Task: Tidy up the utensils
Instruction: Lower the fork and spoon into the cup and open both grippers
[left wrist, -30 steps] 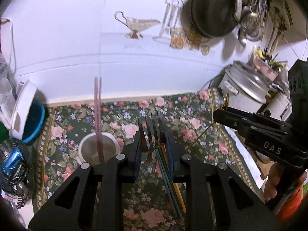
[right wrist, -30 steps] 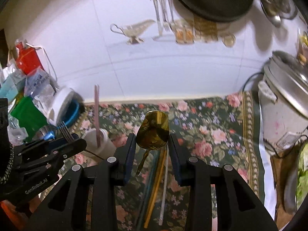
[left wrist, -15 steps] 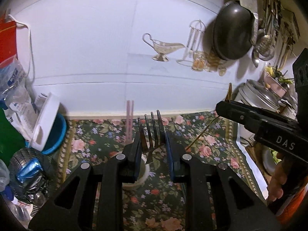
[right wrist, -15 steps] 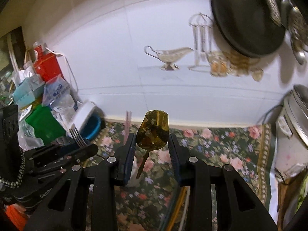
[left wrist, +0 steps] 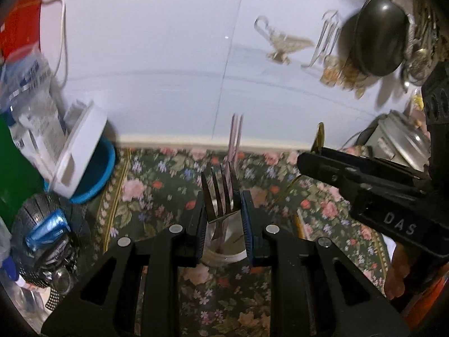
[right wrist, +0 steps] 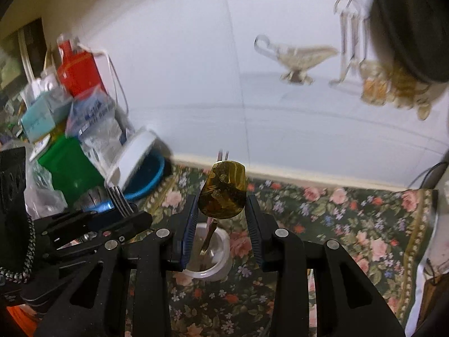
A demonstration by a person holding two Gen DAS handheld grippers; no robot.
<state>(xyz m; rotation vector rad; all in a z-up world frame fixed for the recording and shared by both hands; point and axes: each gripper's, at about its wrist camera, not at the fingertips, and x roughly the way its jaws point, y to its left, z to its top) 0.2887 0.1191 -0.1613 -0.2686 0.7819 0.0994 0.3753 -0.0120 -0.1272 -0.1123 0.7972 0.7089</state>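
The left tongs (left wrist: pixel 221 219) pinched a fork (left wrist: pixel 220 193), the right tongs (right wrist: pixel 221 221) a gold spoon (right wrist: pixel 223 191) — both handle-down above the white cup (right wrist: pixel 209 255) on the worktop (right wrist: pixel 350 224), ready to drop in.

A cup (left wrist: pixel 224 252) stands on the worktop (left wrist: pixel 157 185) with chopsticks (left wrist: pixel 235 134) in it; a bowl (left wrist: pixel 98 174) sits at the worktop's left edge, against the back wall.
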